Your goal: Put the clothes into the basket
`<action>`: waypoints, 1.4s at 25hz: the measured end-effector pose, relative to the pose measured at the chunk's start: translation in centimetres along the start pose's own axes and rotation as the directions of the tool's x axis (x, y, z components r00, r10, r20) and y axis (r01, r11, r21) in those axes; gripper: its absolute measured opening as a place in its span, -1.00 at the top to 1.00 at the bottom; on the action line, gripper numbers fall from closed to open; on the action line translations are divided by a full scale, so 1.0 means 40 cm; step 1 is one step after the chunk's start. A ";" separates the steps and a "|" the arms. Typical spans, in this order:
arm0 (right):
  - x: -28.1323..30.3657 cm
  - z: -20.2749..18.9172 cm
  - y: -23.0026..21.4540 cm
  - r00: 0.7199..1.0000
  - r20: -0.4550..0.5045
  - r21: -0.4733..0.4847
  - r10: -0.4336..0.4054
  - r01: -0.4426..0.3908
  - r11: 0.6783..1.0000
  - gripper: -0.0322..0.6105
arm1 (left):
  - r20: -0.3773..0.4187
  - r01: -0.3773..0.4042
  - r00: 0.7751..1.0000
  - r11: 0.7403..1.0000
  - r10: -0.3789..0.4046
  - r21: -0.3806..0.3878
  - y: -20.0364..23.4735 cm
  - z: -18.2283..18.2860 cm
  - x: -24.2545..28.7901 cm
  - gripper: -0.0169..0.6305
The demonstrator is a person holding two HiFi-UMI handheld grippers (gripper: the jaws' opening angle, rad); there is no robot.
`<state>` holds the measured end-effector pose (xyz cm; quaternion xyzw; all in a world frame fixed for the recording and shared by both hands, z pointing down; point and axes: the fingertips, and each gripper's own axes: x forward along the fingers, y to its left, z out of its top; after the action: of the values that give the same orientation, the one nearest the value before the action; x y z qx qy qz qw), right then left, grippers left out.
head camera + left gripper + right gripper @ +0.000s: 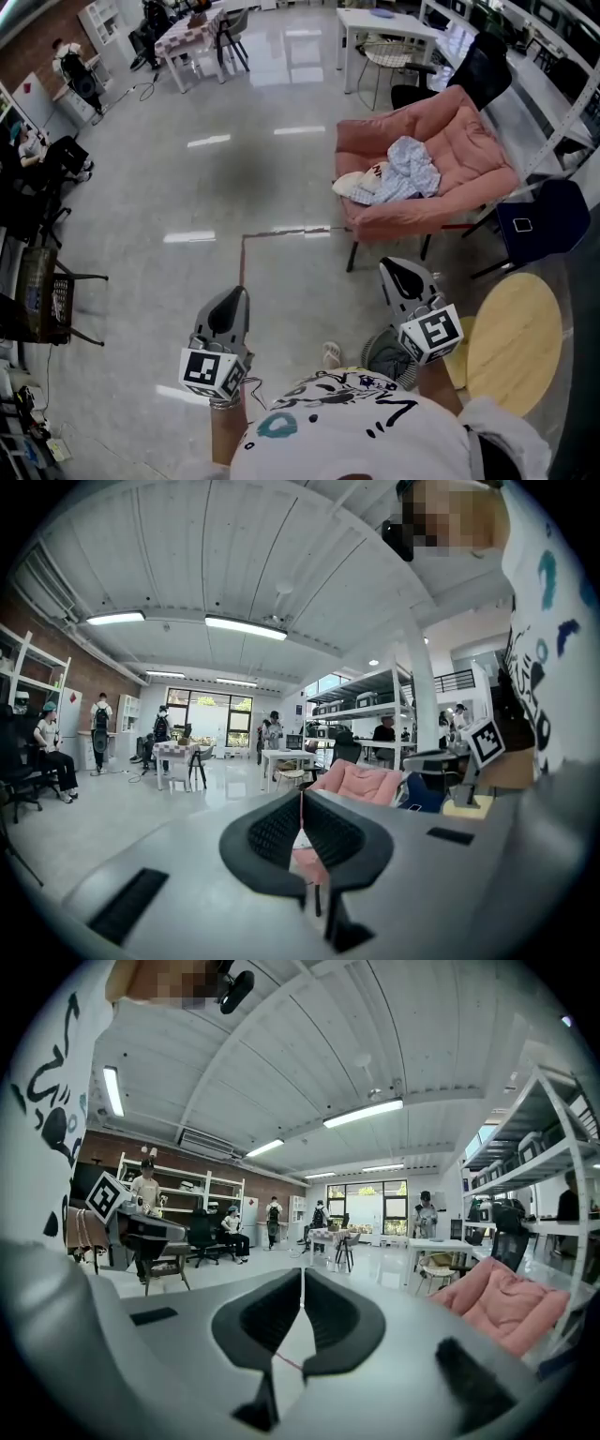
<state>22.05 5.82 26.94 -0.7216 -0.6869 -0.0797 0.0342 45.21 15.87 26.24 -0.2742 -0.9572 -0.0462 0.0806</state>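
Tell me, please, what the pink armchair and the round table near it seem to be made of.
Pink armchair: soft padded fabric, matte; its surface looks quilted and puffy. Round table: probably pale wood or a wood-look board, smooth with low sheen; the grain is too faint to confirm.

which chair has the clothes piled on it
The pink armchair: light blue clothes lie heaped on its seat. The dark blue chair beside it carries none.

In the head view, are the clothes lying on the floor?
No, the clothes lie in a heap on the seat of the pink armchair.
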 end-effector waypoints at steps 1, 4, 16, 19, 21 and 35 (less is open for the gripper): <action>0.011 -0.005 -0.015 1.000 -0.003 0.001 -0.001 0.001 1.000 0.81 | 0.001 -0.001 1.000 1.000 0.001 0.002 0.007 0.002 0.022 0.89; 0.051 -0.015 -0.059 1.000 -0.001 -0.005 -0.002 0.002 1.000 0.81 | 0.003 -0.009 1.000 1.000 0.009 0.007 0.022 0.004 0.082 0.89; 0.293 -0.012 -0.103 0.998 -0.033 0.024 0.058 -0.057 0.998 0.81 | -0.079 -0.043 0.996 0.998 0.040 -0.039 0.154 -0.048 0.198 0.89; 0.365 0.020 -0.120 0.999 -0.018 0.040 0.035 -0.034 0.999 0.81 | -0.065 -0.037 0.997 0.999 0.034 -0.036 0.225 -0.008 0.255 0.89; 0.415 0.054 -0.115 0.999 -0.007 0.043 0.033 -0.033 0.999 0.81 | -0.050 -0.016 0.999 0.999 0.014 -0.028 0.267 0.030 0.292 0.89; 0.641 0.102 -0.119 0.998 -0.002 0.033 -0.065 0.065 0.997 0.81 | -0.030 0.150 0.988 0.989 -0.150 0.012 0.480 0.091 0.532 0.89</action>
<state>18.70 32.02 26.79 -0.6981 -0.7113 -0.0697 0.0439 37.15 43.61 27.33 -0.2003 -0.9741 -0.0494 0.0926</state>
